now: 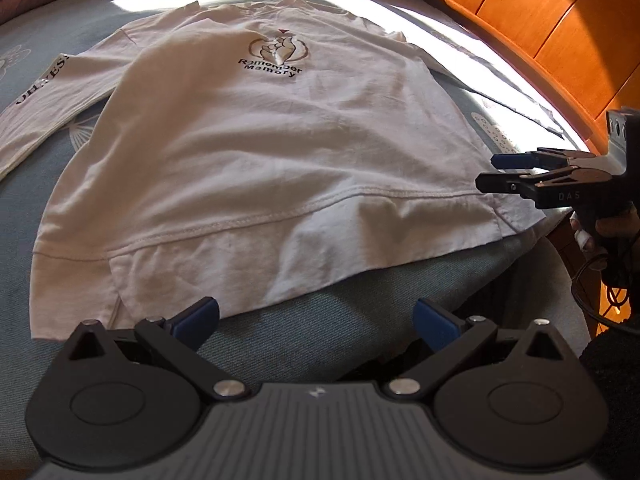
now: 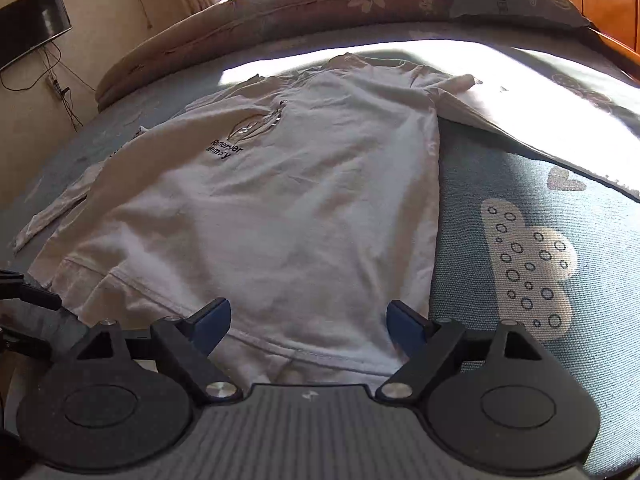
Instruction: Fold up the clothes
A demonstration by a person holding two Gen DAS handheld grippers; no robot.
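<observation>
The white shirt (image 1: 256, 152) lies spread flat, print side up, on the blue bedspread (image 2: 520, 184), its sleeves stretched out to both sides. My left tongs (image 1: 316, 320) are spread wide over the bedspread just short of the hem, holding nothing. My right tongs (image 2: 308, 322) are spread wide too, over the hem near the shirt's right corner, pinching nothing

A bed (image 2: 500, 168) in a blue-grey patterned sheet is carrying a white shirt (image 2: 288, 200), lying flat with sleeves spread toward 9 and 2 o'clock. A pillow (image 2: 516, 0) is sitting at 1 o'clock.
</observation>
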